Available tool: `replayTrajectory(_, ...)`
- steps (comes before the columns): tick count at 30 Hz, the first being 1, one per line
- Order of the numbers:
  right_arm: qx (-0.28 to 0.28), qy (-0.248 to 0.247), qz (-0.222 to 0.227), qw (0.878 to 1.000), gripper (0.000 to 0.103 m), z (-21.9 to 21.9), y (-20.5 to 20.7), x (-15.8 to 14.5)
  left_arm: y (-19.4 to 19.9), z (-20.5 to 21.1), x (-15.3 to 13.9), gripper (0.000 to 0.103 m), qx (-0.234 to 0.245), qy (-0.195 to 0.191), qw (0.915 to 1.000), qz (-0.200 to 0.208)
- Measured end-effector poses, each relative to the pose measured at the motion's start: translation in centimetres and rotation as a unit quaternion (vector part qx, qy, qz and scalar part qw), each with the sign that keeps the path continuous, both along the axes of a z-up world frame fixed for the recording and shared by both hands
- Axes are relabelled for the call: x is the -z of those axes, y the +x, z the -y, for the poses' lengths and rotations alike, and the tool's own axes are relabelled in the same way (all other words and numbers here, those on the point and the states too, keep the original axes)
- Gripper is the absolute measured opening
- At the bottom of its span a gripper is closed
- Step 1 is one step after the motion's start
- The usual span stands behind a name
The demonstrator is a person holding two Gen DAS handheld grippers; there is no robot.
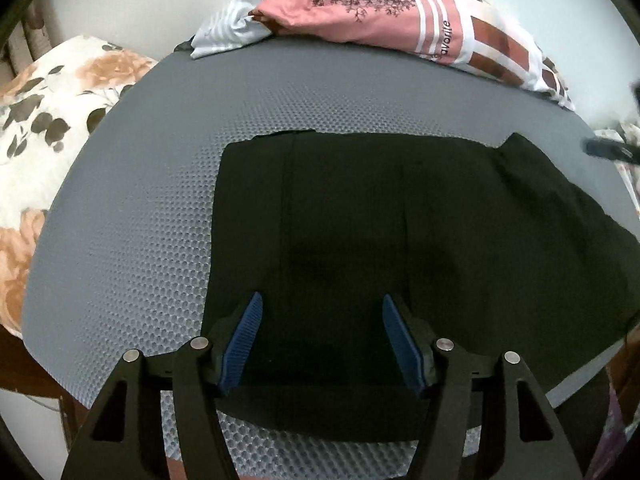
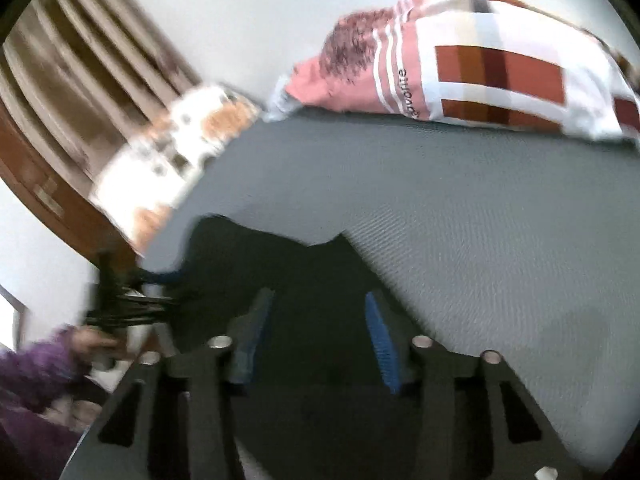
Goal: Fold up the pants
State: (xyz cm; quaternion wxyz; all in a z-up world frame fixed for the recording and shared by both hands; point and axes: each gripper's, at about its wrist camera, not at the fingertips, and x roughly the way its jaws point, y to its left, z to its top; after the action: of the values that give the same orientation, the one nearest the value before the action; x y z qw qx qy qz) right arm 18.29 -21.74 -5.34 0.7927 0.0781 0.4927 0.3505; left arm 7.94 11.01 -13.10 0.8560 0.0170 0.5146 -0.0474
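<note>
Black pants (image 1: 380, 220) lie flat on the grey dimpled mat (image 1: 140, 200), folded into a broad dark slab. My left gripper (image 1: 322, 298) hovers over their near part, blue pads (image 1: 244, 344) well apart and nothing pinched between them. In the blurred right wrist view, the pants (image 2: 260, 264) spread out under my right gripper (image 2: 319, 294), whose jaws also stand apart with only cloth below them. The left gripper (image 2: 124, 304) shows at that view's left edge, held by a hand in a purple sleeve (image 2: 36, 364).
A heap of pink, white and brick-checked clothes (image 1: 380, 8) sits at the mat's far edge. Floral bedding (image 1: 48, 120) borders the mat on the left. Bare mat (image 2: 480, 220) stretches to the right of the pants. A curtain (image 2: 80, 80) hangs behind.
</note>
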Motion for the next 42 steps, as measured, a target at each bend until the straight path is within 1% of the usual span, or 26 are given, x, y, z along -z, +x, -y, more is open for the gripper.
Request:
replayTrajectory(2, -0.008, -0.017, -0.018, 1.0, 0.042, -0.9, 2.0, 1.7, 0.0, 0.3, 0.2, 0.069, 0.002, 0.003, 1.0, 0.004)
replayTrajectory(4, -0.022, -0.009, -0.05, 0.998, 0.042, -1.4, 3.6, 3.6, 0.1, 0.5, 0.5, 0.074, 0.006, 0.005, 1.0, 0.005)
replayTrajectory(5, -0.027, -0.008, -0.055, 0.998, 0.042, -1.6, 4.1, 4.1, 0.1, 0.5, 0.5, 0.075, 0.005, 0.003, 1.0, 0.006)
replayTrajectory(8, -0.068, 0.004, -0.084, 0.994, 0.041, -3.5, 5.0, 5.5, 0.2, 0.1, 0.6, 0.075, 0.001, -0.005, 1.0, 0.006)
replayTrajectory(10, -0.096, 0.021, -0.083, 0.992, 0.038, -4.6, 4.9, 5.3, 0.2, 0.0, 0.6, 0.075, -0.001, -0.01, 0.9999, 0.006)
replayTrajectory(11, -0.11, 0.022, -0.076, 0.991, 0.035, -5.2, 4.8, 5.2, 0.2, 0.0, 0.6, 0.075, -0.002, -0.013, 0.9999, 0.005)
replayTrajectory(12, -0.117, 0.021, -0.075, 0.99, 0.029, -5.6, 4.8, 5.2, 0.2, 0.0, 0.6, 0.075, -0.003, -0.013, 0.9999, 0.005)
replayTrajectory(13, -0.12, 0.021, -0.075, 0.99, 0.026, -5.8, 4.9, 5.3, 0.2, 0.1, 0.6, 0.075, -0.003, -0.013, 0.9999, 0.006)
replayTrajectory(15, -0.112, 0.021, -0.067, 0.991, 0.011, -5.7, 5.1, 5.5, 0.2, 0.0, 0.6, 0.076, -0.004, -0.014, 0.9999, 0.007)
replayTrajectory(18, -0.083, 0.03, -0.06, 0.994, 0.005, -5.2, 5.7, 5.8, 0.2, -0.1, 0.6, 0.076, -0.004, -0.017, 0.9998, 0.009)
replayTrajectory(20, -0.063, 0.008, -0.05, 0.997, 0.004, -5.5, 5.6, 6.2, 0.1, -0.1, 0.7, 0.076, -0.002, -0.019, 0.9998, 0.011)
replayTrajectory(22, -0.055, -0.015, -0.039, 0.998, 0.003, -6.0, 5.2, 6.7, 0.0, -0.1, 0.7, 0.076, -0.001, -0.018, 0.9998, 0.012)
replayTrajectory(25, -0.03, -0.036, -0.016, 0.999, 0.001, -6.3, 5.2, 6.5, -0.1, -0.2, 0.9, 0.076, -0.001, -0.02, 0.9997, 0.012)
replayTrajectory(26, -0.02, -0.041, -0.014, 0.999, 0.001, -6.2, 5.5, 6.6, -0.1, -0.2, 0.9, 0.076, -0.001, -0.021, 0.9997, 0.012)
replayTrajectory(28, 0.001, -0.029, -0.033, 0.999, 0.001, -5.8, 6.1, 7.1, -0.1, -0.2, 0.9, 0.076, -0.001, -0.019, 0.9998, 0.011)
replayTrajectory(31, 0.0, -0.043, -0.017, 0.999, 0.001, -6.2, 5.7, 6.9, 0.0, -0.1, 0.8, 0.076, -0.004, -0.017, 0.9998, 0.013)
replayTrajectory(32, 0.012, -0.043, -0.016, 0.999, 0.001, -6.0, 5.8, 6.9, -0.1, 0.0, 0.8, 0.076, -0.004, -0.015, 0.9998, 0.014)
replayTrajectory(33, 0.039, -0.047, -0.011, 0.998, 0.005, -5.3, 5.9, 6.6, -0.1, 0.0, 0.8, 0.076, -0.004, -0.014, 0.9998, 0.015)
replayTrajectory(34, 0.068, -0.029, -0.008, 0.997, 0.007, -4.0, 5.8, 6.1, -0.1, 0.1, 0.8, 0.077, -0.004, -0.012, 0.9998, 0.017)
replayTrajectory(36, 0.125, 0.037, -0.006, 0.991, 0.009, -0.7, 4.7, 4.3, 0.0, 0.2, 0.8, 0.077, -0.005, -0.008, 0.9998, 0.015)
replayTrajectory(37, 0.159, 0.066, 0.0, 0.985, 0.01, 1.6, 3.3, 3.2, 0.1, 0.2, 0.7, 0.077, -0.007, -0.008, 0.9999, 0.012)
replayTrajectory(38, 0.184, 0.086, 0.005, 0.979, 0.017, 3.5, 1.9, 2.5, 0.2, 0.2, 0.7, 0.078, -0.009, -0.01, 0.9999, 0.009)
replayTrajectory(39, 0.212, 0.102, 0.008, 0.972, 0.031, 5.9, -0.1, 1.9, 0.3, 0.2, 0.7, 0.078, -0.011, -0.012, 0.9998, 0.007)
replayTrajectory(40, 0.243, 0.109, 0.011, 0.964, 0.04, 8.7, -2.6, 1.6, 0.3, 0.2, 0.7, 0.079, -0.012, -0.012, 0.9998, 0.007)
replayTrajectory(41, 0.276, 0.11, 0.014, 0.955, 0.053, 11.5, -5.4, 1.5, 0.4, 0.3, 0.7, 0.079, -0.012, -0.011, 0.9999, 0.006)
replayTrajectory(42, 0.3, 0.107, 0.015, 0.948, 0.054, 13.8, -7.7, 1.7, 0.4, 0.4, 0.7, 0.08, -0.011, -0.008, 0.9999, 0.006)
